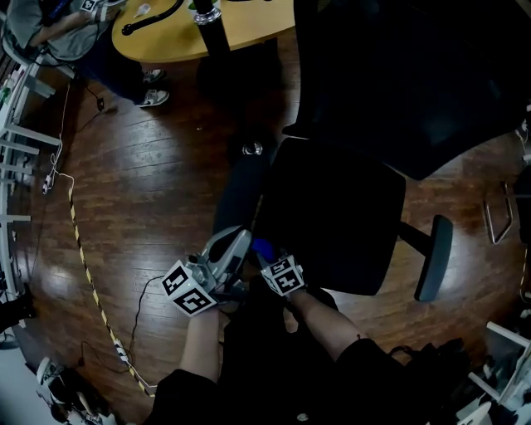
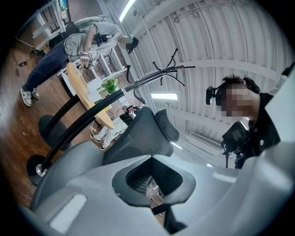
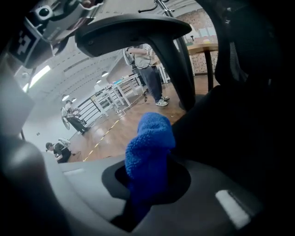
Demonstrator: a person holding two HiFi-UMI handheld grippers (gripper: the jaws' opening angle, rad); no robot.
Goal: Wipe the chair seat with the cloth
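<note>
The black office chair stands in the middle of the head view, its seat (image 1: 332, 212) dark and bare, its backrest (image 1: 415, 83) beyond. A blue cloth (image 1: 261, 247) (image 3: 150, 147) is pinched in my right gripper (image 1: 267, 256) (image 3: 147, 184), which is shut on it at the seat's near left corner, just under the left armrest (image 1: 236, 195) (image 3: 133, 32). My left gripper (image 1: 236, 242) (image 2: 154, 193) hangs beside it to the left, off the seat, tilted up toward the ceiling. Its jaws look shut with nothing between them.
The chair's right armrest (image 1: 436, 257) juts out toward me. A round wooden table (image 1: 207, 29) with a person (image 1: 50, 25) at it stands at the far left. A yellow-black strip (image 1: 87, 274) and a cable cross the wooden floor (image 1: 149, 183) on the left.
</note>
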